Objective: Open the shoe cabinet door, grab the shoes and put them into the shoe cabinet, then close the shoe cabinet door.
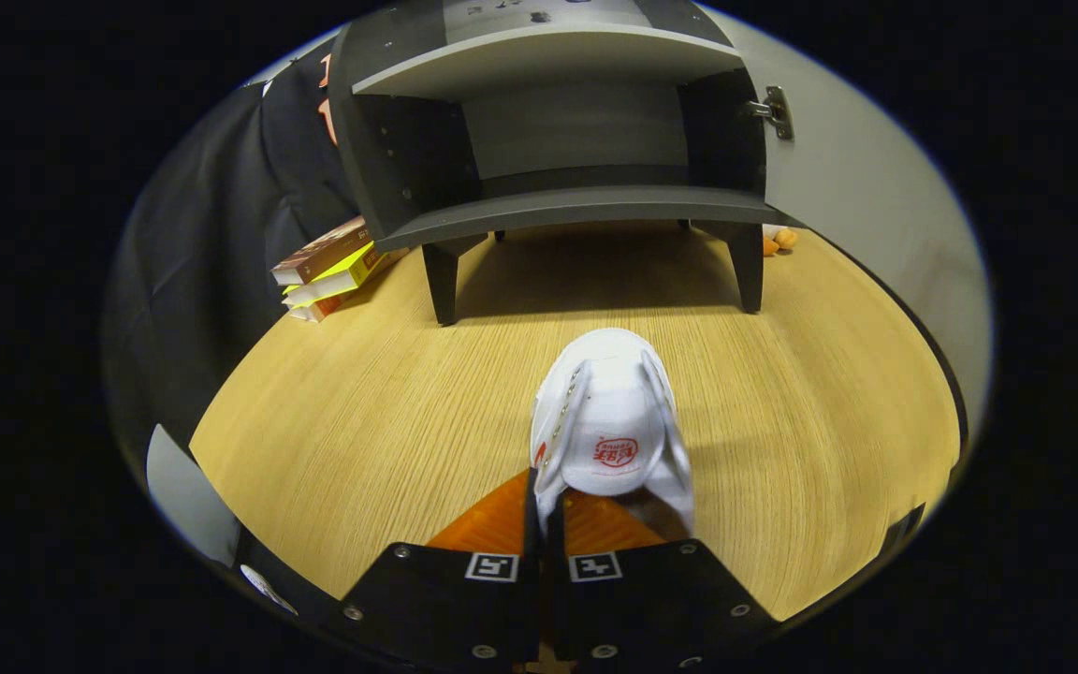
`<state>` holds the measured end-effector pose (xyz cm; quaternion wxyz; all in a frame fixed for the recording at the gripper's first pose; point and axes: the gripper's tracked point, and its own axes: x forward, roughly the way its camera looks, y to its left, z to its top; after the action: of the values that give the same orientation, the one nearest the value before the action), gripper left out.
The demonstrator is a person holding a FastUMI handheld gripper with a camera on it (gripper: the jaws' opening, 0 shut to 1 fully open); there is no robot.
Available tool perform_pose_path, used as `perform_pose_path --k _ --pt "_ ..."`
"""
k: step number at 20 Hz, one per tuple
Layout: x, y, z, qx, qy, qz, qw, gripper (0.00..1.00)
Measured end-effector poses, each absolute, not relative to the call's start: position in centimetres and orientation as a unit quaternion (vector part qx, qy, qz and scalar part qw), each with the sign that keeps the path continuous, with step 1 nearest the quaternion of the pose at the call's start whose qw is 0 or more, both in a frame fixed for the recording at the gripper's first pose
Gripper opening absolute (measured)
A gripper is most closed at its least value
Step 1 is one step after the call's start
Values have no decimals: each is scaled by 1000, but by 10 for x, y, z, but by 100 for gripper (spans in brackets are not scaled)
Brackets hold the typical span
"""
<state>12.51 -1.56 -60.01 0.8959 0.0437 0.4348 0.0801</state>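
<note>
Gripping white shoe [609, 421], jaws closed.

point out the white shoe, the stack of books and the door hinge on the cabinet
white canvas shoe [606, 412]: gripper view, on its tongue, clamped between the gripper [546, 524] fingers
stack of books [328, 270]: gripper view, on the yellow middle book's edge
metal door hinge [776, 111]: gripper view, on its plate

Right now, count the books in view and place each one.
3 books, in one stack on the wooden table, left of the cabinet's front left leg; more may hide behind. The tongs pinch the white shoe.
</note>
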Motion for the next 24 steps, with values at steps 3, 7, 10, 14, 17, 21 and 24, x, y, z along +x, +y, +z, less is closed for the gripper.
perform_pose_path --k 3,7,10,14,17,21,24 --pt "130 -22 -592 72 436 66 895 0" --pt "138 -25 -567 70 422 65 901 0" --pt "144 -23 -541 73 407 64 908 0" --pt "151 -19 -500 63 379 62 921 0" --pt "154 -16 -462 59 353 54 932 0" --pt "156 -12 -406 50 317 42 946 0" --pt "163 -7 -368 47 289 32 956 0"
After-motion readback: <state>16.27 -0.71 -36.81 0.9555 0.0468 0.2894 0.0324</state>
